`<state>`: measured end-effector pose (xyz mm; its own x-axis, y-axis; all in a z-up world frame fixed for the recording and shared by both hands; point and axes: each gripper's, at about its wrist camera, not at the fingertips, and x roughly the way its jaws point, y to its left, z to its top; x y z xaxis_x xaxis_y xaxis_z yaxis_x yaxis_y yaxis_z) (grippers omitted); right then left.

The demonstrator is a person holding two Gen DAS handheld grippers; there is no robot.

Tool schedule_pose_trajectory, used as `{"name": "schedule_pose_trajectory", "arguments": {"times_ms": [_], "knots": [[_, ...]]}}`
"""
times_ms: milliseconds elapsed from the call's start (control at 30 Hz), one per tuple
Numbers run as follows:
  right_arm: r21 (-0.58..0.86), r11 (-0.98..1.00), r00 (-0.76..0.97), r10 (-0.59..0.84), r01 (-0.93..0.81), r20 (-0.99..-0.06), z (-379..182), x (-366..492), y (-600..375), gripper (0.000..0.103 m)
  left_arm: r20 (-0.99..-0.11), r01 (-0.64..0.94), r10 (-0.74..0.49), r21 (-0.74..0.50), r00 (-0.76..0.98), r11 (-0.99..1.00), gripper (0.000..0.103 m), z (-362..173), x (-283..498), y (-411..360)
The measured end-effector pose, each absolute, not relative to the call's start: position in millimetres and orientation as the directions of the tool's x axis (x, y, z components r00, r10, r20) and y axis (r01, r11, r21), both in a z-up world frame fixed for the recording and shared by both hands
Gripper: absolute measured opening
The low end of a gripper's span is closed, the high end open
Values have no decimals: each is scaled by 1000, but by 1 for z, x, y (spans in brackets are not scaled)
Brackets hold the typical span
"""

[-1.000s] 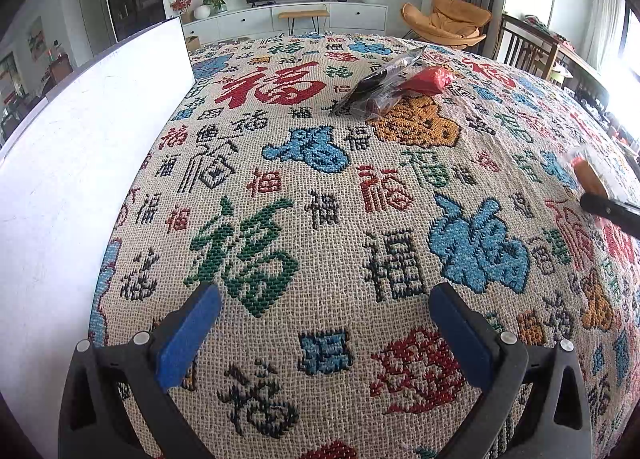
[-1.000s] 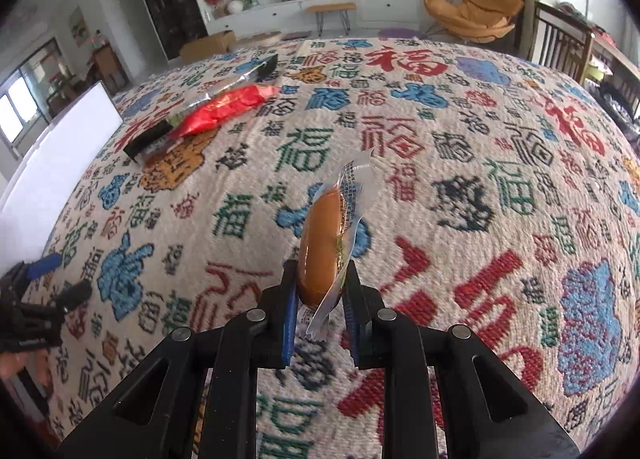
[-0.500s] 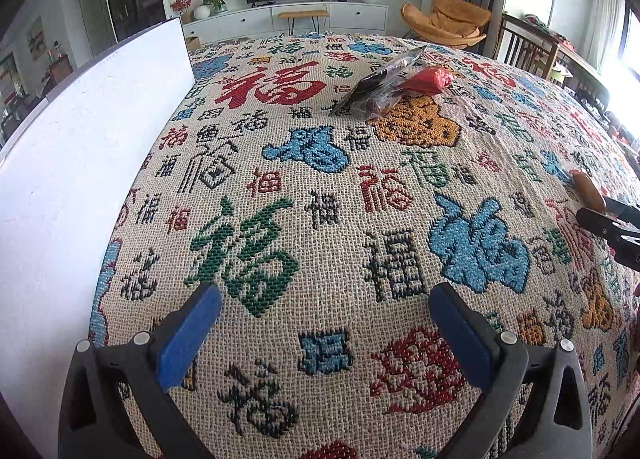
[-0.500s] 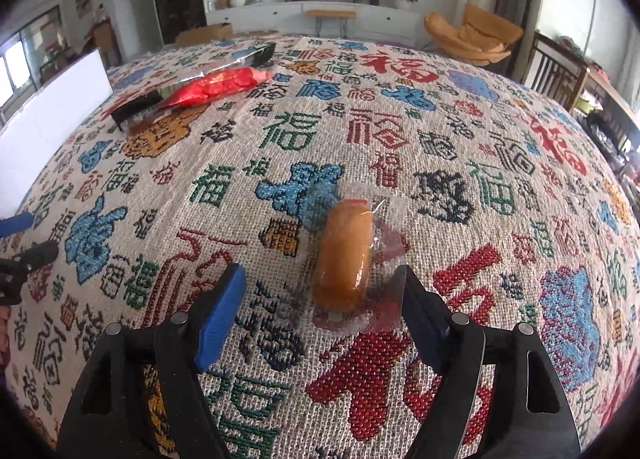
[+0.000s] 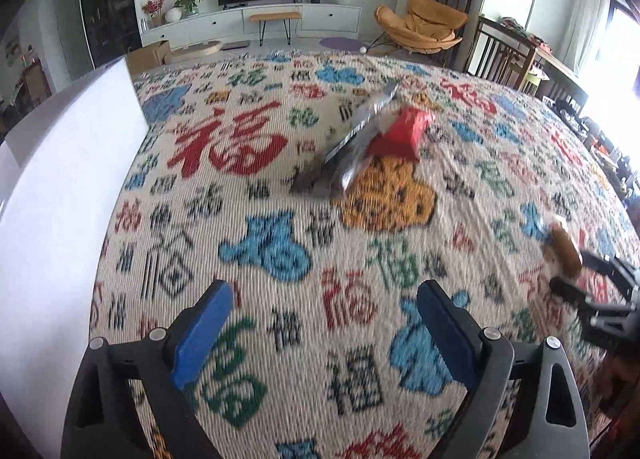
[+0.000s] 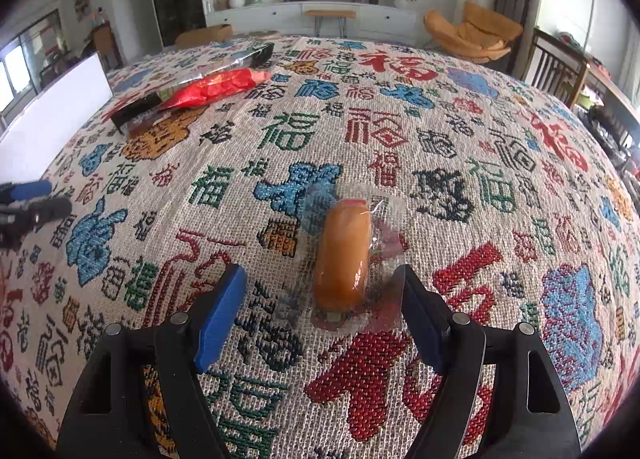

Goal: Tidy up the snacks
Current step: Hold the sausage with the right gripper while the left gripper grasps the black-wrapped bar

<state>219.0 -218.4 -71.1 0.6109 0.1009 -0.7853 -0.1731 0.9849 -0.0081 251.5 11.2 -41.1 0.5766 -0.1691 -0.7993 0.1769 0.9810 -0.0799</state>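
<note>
The orange sausage in clear plastic wrap (image 6: 342, 255) lies lengthwise between the wide-open, just-released right gripper (image 6: 320, 315); the open, empty left gripper (image 5: 320, 327), its jaws just narrowing slightly, faces the red packet (image 5: 404, 131) ahead.

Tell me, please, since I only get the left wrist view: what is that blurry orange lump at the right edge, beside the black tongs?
Observer: In the right wrist view it is an orange sausage in clear plastic wrap, lying flat on the woven patterned cloth.
Operator: Are the tongs holding it?
Observer: No. The right gripper has just been opening its jaws. The sausage lies between them with neither pad squeezing it.
Operator: And the two far packets?
Observer: The red foil packet overlaps the long silvery packet, which has a black end.
</note>
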Motion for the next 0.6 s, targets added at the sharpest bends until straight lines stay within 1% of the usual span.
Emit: {"name": "schedule_pose_trajectory", "arguments": {"times_ms": [67, 133, 167, 200, 233, 267, 300, 333, 367, 433, 533, 600], "knots": [[-8, 985, 611, 101, -173, -785, -71, 219, -219, 79, -788, 189, -168, -66, 592, 980, 85, -31, 275, 6], [-7, 985, 611, 102, -173, -785, -71, 219, -219, 79, -795, 213, -155, -33, 587, 977, 70, -28, 295, -2], [-8, 985, 611, 101, -173, -785, -71, 219, -218, 79, -804, 230, -152, -19, 575, 973, 67, -29, 304, -7], [-8, 985, 611, 101, -173, -785, -71, 219, -218, 79, -812, 245, -151, -10, 564, 970, 60, -30, 312, -11], [-8, 985, 611, 101, -173, -785, -71, 219, -219, 79, -821, 262, -148, 2, 552, 965, 50, -33, 319, -15], [-7, 985, 611, 102, -173, -785, -71, 219, -219, 79, -829, 278, -144, 15, 541, 960, 42, -36, 325, -20], [-7, 985, 611, 102, -173, -785, -71, 219, -219, 79, -837, 289, -135, 28, 530, 957, 18, -40, 332, -23], [-7, 985, 611, 102, -173, -785, -71, 219, -219, 79, -842, 284, -119, 42, 526, 958, 9, -44, 337, -23], [-7, 985, 611, 102, -173, -785, -71, 219, -219, 79, -834, 278, -132, 26, 536, 960, 8, -44, 339, -20], [-8, 985, 611, 101, -173, -785, -71, 219, -219, 79, -823, 241, -161, -30, 545, 970, 3, -40, 340, -8], [-7, 985, 611, 102, -173, -785, -71, 219, -219, 79, -807, 170, -200, -125, 556, 977, 2, -36, 331, 19], [-7, 985, 611, 102, -173, -785, -71, 219, -219, 79, -804, 138, -213, -164, 554, 977, 2, -36, 313, 38]]}}
